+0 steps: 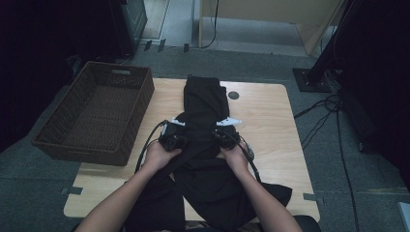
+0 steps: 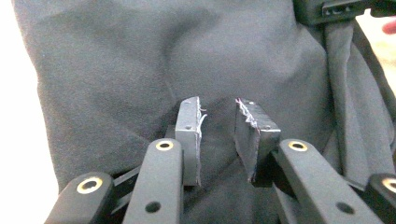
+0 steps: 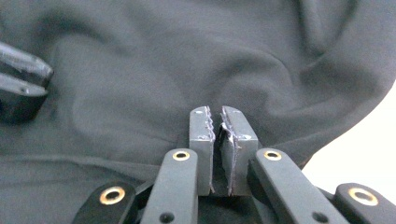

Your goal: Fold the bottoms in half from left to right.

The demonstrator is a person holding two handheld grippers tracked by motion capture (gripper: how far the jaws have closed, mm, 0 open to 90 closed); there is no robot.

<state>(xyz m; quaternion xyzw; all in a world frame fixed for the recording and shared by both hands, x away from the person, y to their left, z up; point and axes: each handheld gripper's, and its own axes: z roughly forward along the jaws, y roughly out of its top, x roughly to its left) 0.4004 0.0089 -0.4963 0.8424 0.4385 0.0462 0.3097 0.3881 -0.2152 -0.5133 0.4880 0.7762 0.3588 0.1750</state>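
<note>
Fingers (image 2: 189, 140) of the left gripper (image 2: 218, 140) are seen standing apart, with dark cloth lying loosely in the gap but not pressed by either pad. On the right gripper (image 3: 217, 149) the pads are drawn almost together, and a thin fold of the black garment (image 1: 205, 145) appears to be nipped between them, though the seam is too dark for this to be judged with certainty.

The garment is spread down the middle of the wooden table (image 1: 270, 125), its near end hanging over the edge towards the person, and both grippers are held side by side on a bunched fold at its centre. A woven basket (image 1: 96, 113) stands at the table's left side.

If a lift or fold is begun now, the cloth could be carried by one side alone, so the left portion may slip free and the fold be skewed. Too thin a pinch on the right could also be pulled out under the fabric's weight. The hanging end might drag the whole piece off the table.
</note>
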